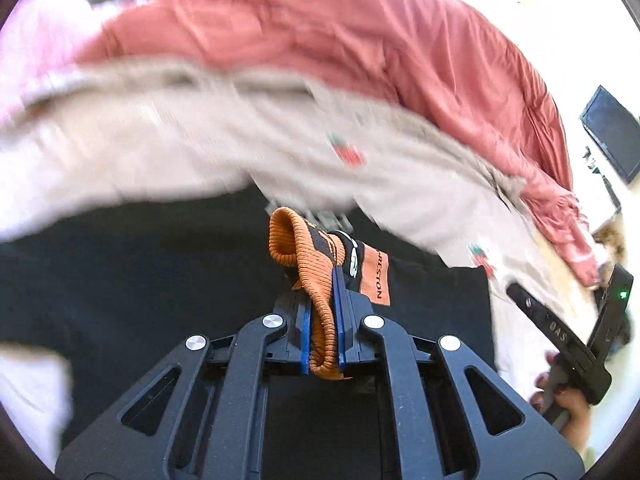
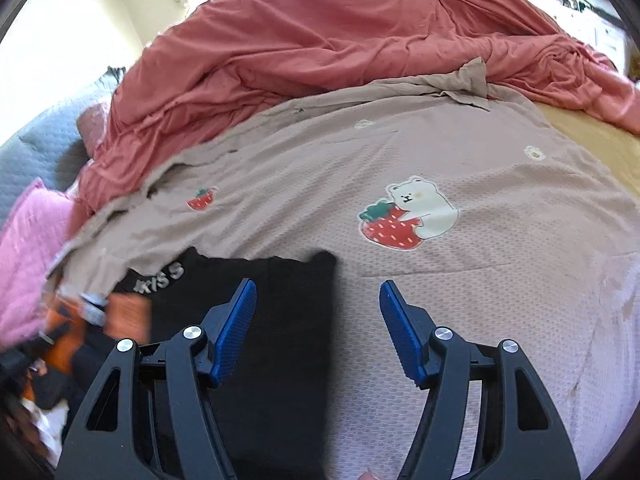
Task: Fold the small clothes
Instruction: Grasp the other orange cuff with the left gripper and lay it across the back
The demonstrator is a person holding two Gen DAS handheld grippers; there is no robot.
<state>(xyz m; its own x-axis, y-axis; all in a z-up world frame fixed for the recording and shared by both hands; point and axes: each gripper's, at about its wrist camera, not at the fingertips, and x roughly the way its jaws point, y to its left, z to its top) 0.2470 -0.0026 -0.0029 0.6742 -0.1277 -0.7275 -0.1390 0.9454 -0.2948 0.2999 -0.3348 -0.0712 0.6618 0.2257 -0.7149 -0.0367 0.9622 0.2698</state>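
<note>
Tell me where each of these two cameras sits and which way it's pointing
Left wrist: behind the left gripper, angled down at the orange sock clamped in it; the right gripper's handle and a hand show.
Right wrist: behind the right gripper, open, angled down at the black garment.
Both share: black garment, strawberry sheet, red blanket, sock.
</note>
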